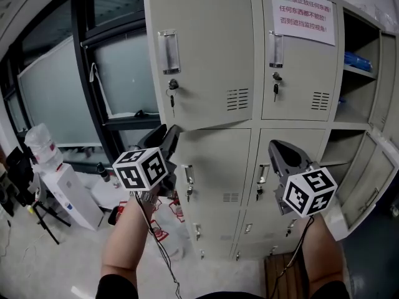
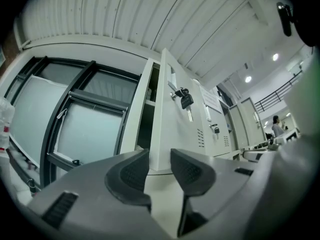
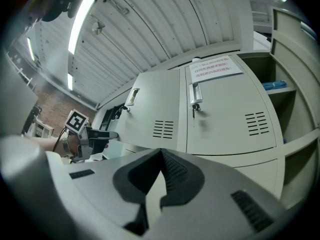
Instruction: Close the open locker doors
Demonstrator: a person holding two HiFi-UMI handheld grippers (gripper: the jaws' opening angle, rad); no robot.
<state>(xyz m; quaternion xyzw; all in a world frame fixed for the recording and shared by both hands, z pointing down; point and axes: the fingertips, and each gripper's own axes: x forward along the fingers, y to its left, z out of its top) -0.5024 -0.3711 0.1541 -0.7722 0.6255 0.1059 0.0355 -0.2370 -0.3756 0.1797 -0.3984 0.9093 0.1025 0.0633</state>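
Note:
A bank of beige lockers (image 1: 293, 167) fills the head view. Its top-left door (image 1: 199, 55) stands ajar, with keys hanging from its lock (image 2: 185, 101). At the far right an upper compartment (image 1: 360, 73) is open with a blue item inside, and a lower door (image 1: 368, 189) hangs open. My left gripper (image 1: 169, 141) is open just under the ajar door's lower corner; in the left gripper view the door's edge (image 2: 156, 134) shows beyond the gap between the jaws (image 2: 160, 171), which are empty. My right gripper (image 1: 278, 149) is shut and empty, in front of the closed middle doors (image 3: 161, 171).
A paper notice (image 1: 302, 14) is taped to the closed top-middle door. A water dispenser with a bottle (image 1: 47, 154) stands at the left by dark-framed windows (image 1: 118, 73). Red-and-white clutter (image 1: 162, 229) lies on the floor below the lockers. A person (image 2: 276, 126) stands far off.

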